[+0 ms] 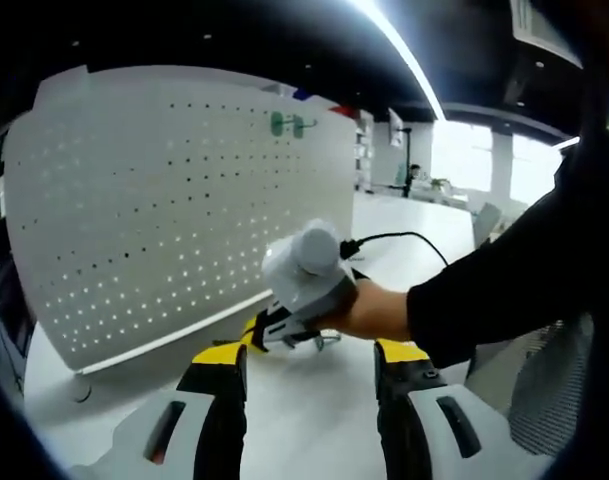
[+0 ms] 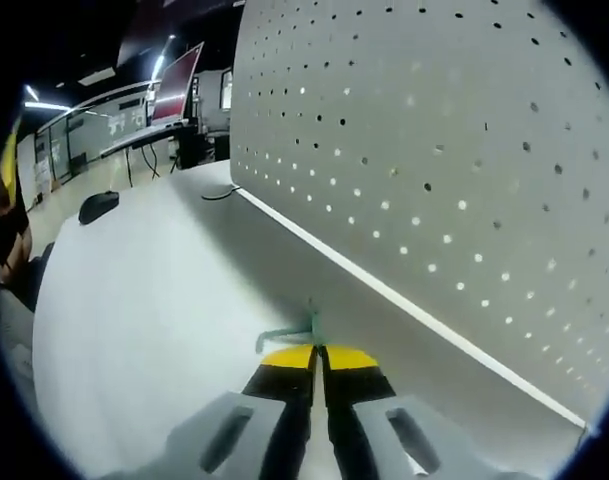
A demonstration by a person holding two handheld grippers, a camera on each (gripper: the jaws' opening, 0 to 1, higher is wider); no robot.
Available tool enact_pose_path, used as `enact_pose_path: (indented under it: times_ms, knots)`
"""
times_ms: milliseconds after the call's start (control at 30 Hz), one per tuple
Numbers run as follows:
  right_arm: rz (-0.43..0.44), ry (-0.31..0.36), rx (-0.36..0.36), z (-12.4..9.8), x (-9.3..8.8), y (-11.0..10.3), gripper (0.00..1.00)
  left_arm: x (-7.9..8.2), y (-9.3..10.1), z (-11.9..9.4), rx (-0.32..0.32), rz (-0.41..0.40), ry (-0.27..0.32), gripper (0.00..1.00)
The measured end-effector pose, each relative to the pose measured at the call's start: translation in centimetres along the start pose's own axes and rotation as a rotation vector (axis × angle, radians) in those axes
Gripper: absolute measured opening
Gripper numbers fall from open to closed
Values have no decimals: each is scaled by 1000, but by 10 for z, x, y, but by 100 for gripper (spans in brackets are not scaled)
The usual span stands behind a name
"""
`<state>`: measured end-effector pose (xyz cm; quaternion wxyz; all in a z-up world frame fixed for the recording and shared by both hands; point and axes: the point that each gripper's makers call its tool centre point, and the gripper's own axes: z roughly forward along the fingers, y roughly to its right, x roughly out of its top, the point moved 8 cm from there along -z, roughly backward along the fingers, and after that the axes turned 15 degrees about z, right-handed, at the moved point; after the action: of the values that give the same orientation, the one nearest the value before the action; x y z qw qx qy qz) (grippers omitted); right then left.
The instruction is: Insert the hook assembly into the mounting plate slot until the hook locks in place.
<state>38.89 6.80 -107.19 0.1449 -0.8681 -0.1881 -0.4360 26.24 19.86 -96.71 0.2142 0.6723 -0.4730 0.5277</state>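
Holding the green hook [image 2: 302, 330] between closed jaws, my right claw [image 2: 319, 352] sat low over the white table [image 2: 134, 300], just in front of the pegboard [image 2: 434, 150]. The yellow-tipped jaws met with only a thin dark seam between them, and the hook's wire stuck out ahead of the tips, one arm bent off to the left in the right gripper view. Whether the hook touched the table could not be told. The pegboard rose steeply on the right of that view, its lower edge marked by a pale strip.

In the left gripper view, my left claw [image 1: 309, 365] stood wide open, its two yellow-and-black jaws well apart and holding nothing. Between and beyond them lay my right claw [image 1: 284, 325], held by my hand [image 1: 369, 310] in a dark sleeve [image 1: 514, 270], with a black cable [image 1: 404, 238] trailing from its white body. The pegboard [image 1: 164, 200] stood upright behind it, and a second green hook [image 1: 289, 124] already hung near its top edge.
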Motion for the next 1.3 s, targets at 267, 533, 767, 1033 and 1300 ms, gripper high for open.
enact_pose_path:
  times_ms: [267,533,767,1033,1300]
  knots:
    - [-3,23,-11,-6,7,3,0,0,1,0,-2,2,-3,52]
    - [-18,33,-23,-12,10,5,0,0,1,0,-8,7,0,52]
    - [-7,36,-31,-20,13,7,0,1,1,0,-6,10,2,52]
    - [15,43,-30,-36,15,8,0,2,2,0,-8,19,4,51]
    - [61,84,1,-67,20,-1,0,4,1,-1,4,32,4,50]
